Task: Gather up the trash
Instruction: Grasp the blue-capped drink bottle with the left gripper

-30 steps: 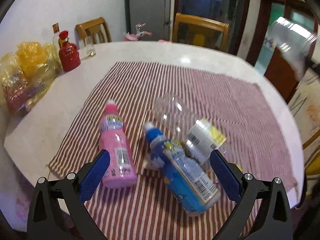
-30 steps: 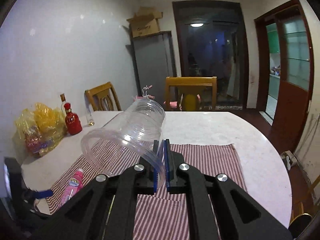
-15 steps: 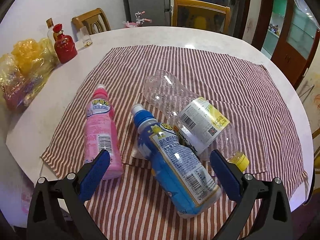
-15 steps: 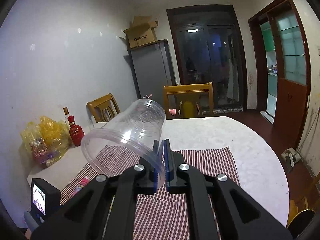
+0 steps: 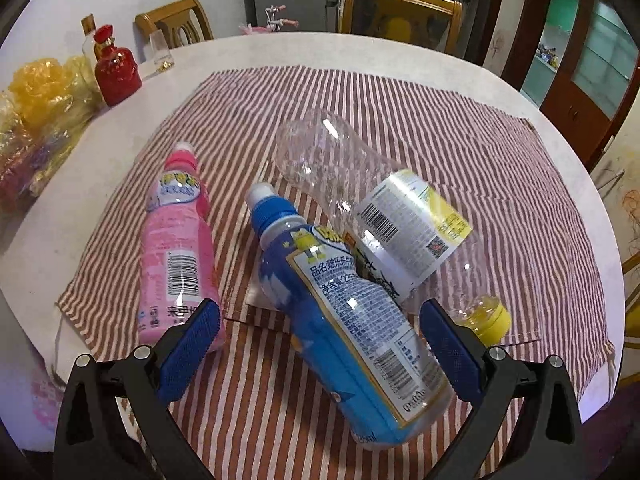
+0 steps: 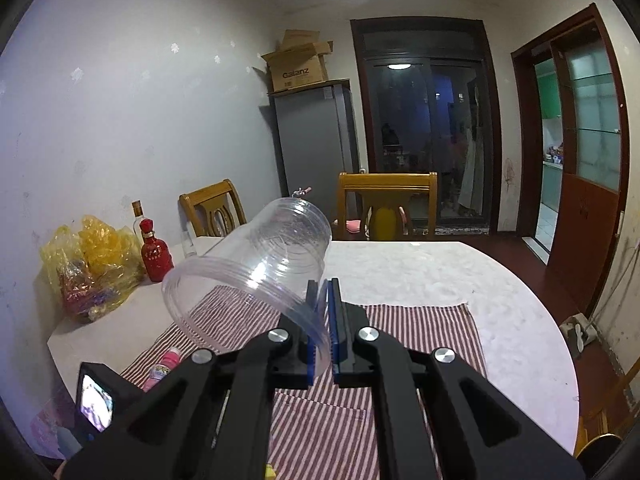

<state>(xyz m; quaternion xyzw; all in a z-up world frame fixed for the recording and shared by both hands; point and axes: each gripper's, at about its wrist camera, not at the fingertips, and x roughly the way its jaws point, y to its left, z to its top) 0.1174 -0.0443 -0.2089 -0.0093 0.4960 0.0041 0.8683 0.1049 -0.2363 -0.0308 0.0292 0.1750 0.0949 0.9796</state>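
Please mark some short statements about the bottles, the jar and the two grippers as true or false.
1. The right gripper is shut on the rim of the clear jar. True.
2. The left gripper holds the pink bottle. False: it is open, with the blue bottle between its fingers.
3. All three bottles lie on the striped cloth. True.
4. The clear bottle has a red cap. False: its cap is yellow.
5. The blue bottle stands upright. False: it lies down.

Three bottles (image 5: 344, 308) on cloth (image 5: 500, 184) on table (image 5: 400, 52); chairs (image 5: 400, 4) behind; bags (image 5: 40, 120) far left.
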